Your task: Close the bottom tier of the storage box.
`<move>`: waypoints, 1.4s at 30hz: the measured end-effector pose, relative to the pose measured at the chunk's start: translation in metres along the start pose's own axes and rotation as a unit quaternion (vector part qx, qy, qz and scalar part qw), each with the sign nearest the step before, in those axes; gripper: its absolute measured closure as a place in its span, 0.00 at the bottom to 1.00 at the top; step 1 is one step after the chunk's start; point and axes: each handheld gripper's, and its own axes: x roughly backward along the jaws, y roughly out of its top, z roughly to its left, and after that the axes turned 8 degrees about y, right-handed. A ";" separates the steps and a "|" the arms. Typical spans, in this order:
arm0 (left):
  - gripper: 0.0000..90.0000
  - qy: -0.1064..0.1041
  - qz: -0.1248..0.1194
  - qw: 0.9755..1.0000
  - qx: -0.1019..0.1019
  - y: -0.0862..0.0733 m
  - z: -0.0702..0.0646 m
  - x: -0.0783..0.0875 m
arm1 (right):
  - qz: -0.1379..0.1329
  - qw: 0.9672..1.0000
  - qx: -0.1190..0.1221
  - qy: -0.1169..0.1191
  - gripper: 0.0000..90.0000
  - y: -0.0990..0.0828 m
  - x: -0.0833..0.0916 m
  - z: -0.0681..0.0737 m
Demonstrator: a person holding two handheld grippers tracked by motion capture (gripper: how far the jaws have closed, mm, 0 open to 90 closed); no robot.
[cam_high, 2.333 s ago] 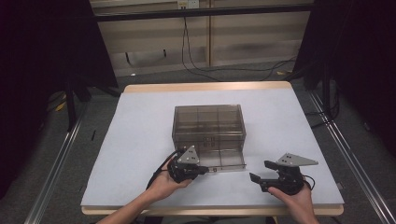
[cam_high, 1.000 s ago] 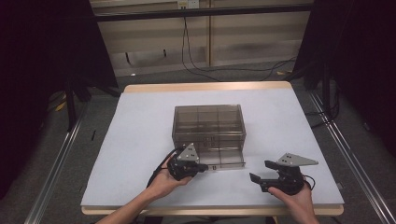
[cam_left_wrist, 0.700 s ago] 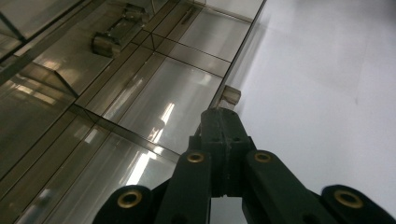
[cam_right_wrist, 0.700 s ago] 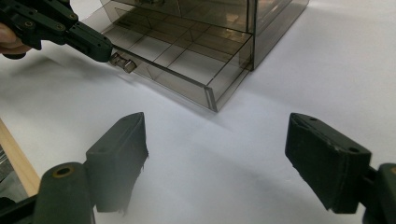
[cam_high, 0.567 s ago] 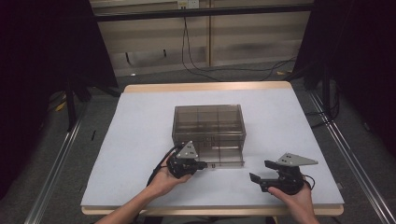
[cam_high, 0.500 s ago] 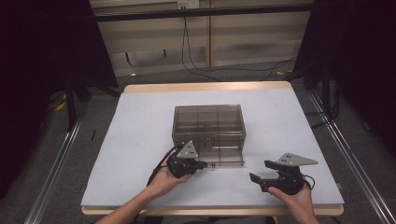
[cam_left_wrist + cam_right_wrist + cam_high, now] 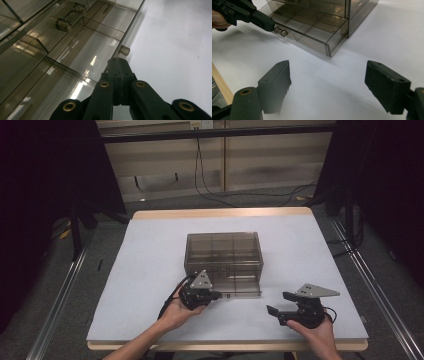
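Right gripper (image 7: 280, 312): sitting near the bench's near right corner, jaws standing wide apart with nothing between them.
Left gripper (image 7: 214, 295): jaws pressed together, tips touching the small knob (image 7: 281, 31) of the bottom drawer (image 7: 312, 35).
Smoked plastic drawer box (image 7: 223, 255): standing mid-bench, its bottom drawer projecting slightly toward the near edge.
Risk: the tips are likely slipping off the slick knob on a pull.
Risk: with the right gripper idling well apart, the light box may be sliding across the bench (image 7: 150, 260) instead of opening.
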 end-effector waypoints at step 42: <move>1.00 -0.010 0.004 1.000 0.021 0.004 0.015 -0.005 | 0.000 1.000 -0.003 0.002 0.24 0.000 -0.001 -0.001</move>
